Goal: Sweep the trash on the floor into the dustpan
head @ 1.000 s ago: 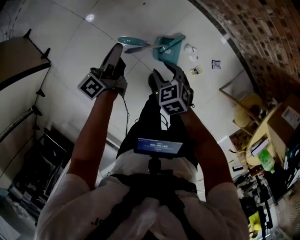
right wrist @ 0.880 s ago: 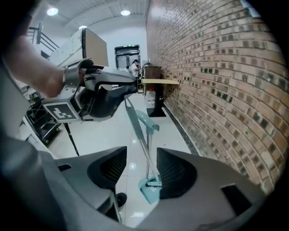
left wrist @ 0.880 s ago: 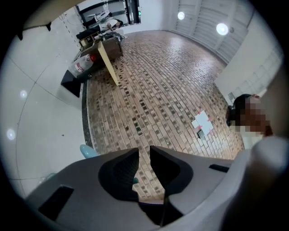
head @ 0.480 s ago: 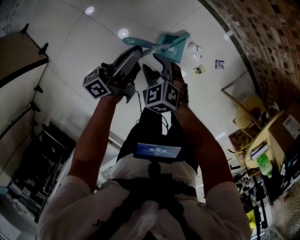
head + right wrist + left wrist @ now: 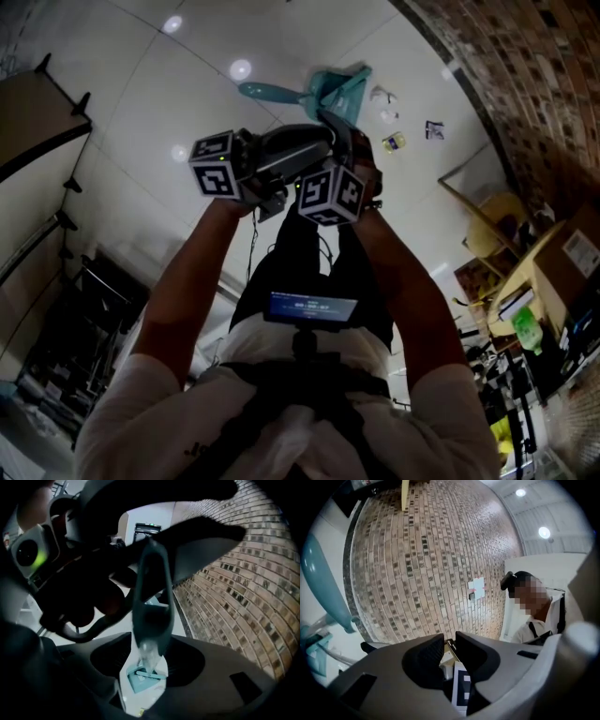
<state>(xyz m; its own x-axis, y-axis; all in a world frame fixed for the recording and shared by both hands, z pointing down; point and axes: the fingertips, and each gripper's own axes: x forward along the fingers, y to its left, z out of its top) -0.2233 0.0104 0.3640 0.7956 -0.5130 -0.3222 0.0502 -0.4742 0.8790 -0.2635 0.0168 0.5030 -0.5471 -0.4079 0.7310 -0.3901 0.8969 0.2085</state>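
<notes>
Trash point(image 5: 380, 95) = three small bits: a crumpled white scrap, a yellowish wrapper point(image 5: 394, 142) and a dark printed packet point(image 5: 433, 129). They're loose on the glossy white tile floor point(image 5: 141, 103), upper right-centre of the head view, just right of the teal plastic dustpan point(image 5: 339, 89). Nothing swept in yet. Right gripper point(image 5: 151, 641) has jaws mid-wide, just been opening, w/ a long teal handle point(image 5: 152, 606) in the gap. Not clamped afaict, prob lining up a grab to work the tool standing. Left gripper point(image 5: 449, 637) is narrowed to a slit, empty, swung across beside it, prob just keeping clear.
</notes>
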